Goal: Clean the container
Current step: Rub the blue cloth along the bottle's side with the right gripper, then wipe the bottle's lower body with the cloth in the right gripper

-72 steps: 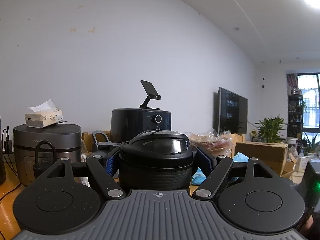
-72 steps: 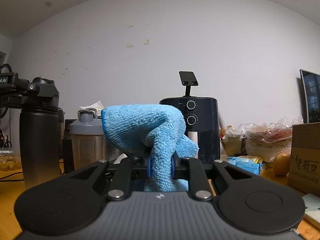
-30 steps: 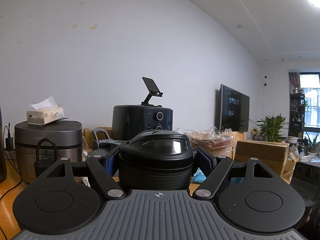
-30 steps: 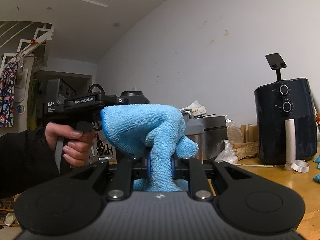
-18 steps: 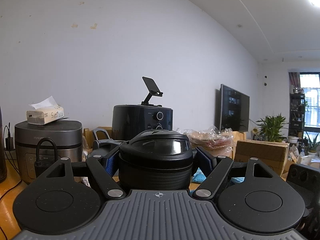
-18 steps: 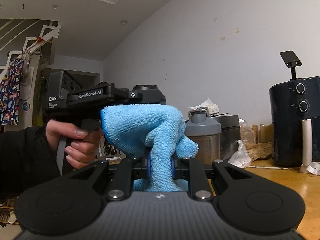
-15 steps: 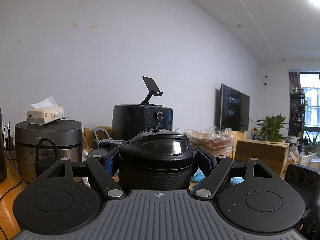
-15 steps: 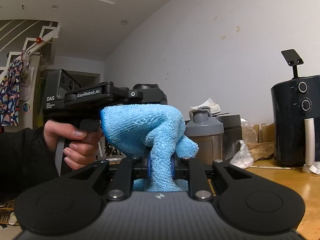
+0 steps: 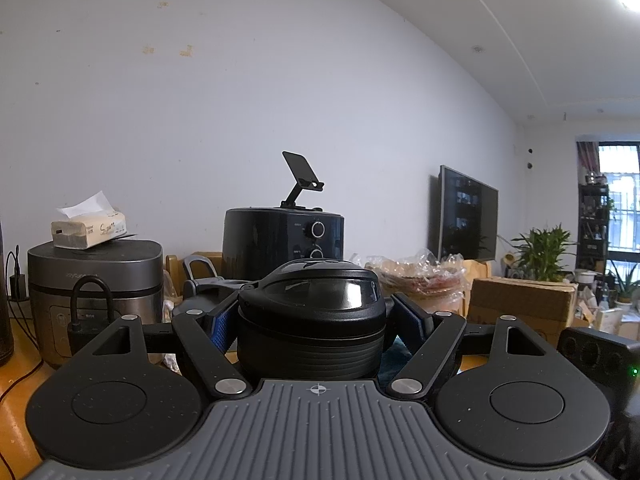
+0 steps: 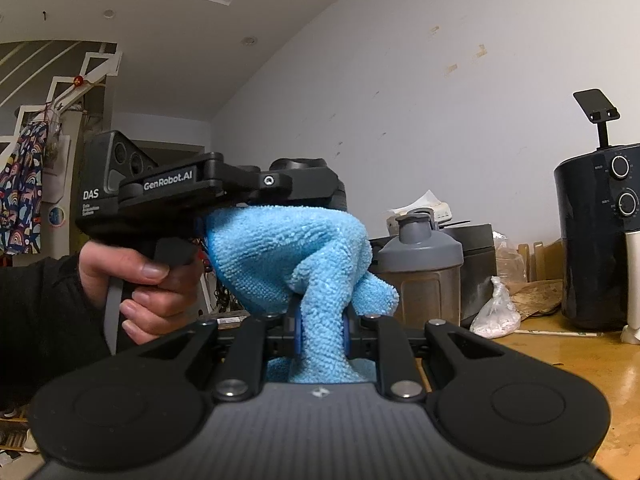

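Desk (image 10: 560, 364): wooden, crowded along the wall with kitchen gear.
Air fryer (image 9: 280, 240): black, at the back, a phone stand on top of it.
Rice cooker (image 9: 96, 276): grey, left of the fryer, a tissue pack (image 9: 88, 228) on its lid.
Shaker bottle (image 10: 420, 276): grey lid, standing on the desk just behind the cloth; a stray swing could hit it.
Container (image 9: 312, 320): a black lidded bottle, held level with the left gripper's camera, off the desk as far as I can tell.
Left gripper (image 9: 316, 320): its jaws are clamped on the container's ribbed collar, one pad on each side.
Cloth (image 10: 296, 256): blue microfibre, bunched, right up against the container under the left gripper; contact itself is hidden.
Right gripper (image 10: 322, 328): jaws nearly together, pinching the cloth's lower fold.
Hand (image 10: 136, 280): the person's left, wrapped round the gripper handle, just beside the cloth.
Risk: hard wiping may twist the round container out of the left pads.
Risk: the narrow pinch may let the cloth pull free.
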The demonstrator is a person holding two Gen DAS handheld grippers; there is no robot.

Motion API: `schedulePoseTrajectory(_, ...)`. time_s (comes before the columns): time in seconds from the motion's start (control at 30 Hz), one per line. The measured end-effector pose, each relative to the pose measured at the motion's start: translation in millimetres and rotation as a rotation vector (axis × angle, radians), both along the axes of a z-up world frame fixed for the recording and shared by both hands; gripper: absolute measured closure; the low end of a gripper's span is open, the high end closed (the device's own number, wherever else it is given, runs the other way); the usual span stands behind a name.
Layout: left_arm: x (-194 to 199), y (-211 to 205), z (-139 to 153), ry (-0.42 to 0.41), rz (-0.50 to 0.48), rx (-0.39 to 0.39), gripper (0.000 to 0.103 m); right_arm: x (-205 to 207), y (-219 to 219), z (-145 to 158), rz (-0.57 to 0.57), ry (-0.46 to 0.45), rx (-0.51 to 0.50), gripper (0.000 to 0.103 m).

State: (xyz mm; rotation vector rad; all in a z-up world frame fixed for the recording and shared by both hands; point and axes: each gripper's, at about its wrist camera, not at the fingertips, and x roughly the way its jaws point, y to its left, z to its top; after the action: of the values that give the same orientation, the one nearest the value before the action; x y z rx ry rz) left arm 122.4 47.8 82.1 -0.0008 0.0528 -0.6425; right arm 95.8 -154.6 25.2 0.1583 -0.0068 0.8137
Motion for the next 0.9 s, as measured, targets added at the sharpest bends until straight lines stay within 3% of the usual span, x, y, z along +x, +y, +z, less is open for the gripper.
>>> schedulePoseTrajectory(0.9, -1, 3, -1, 0.004, 0.003, -0.008, 0.027, -3, 4, 16, -0.021, -0.026, 0.044, 0.09)
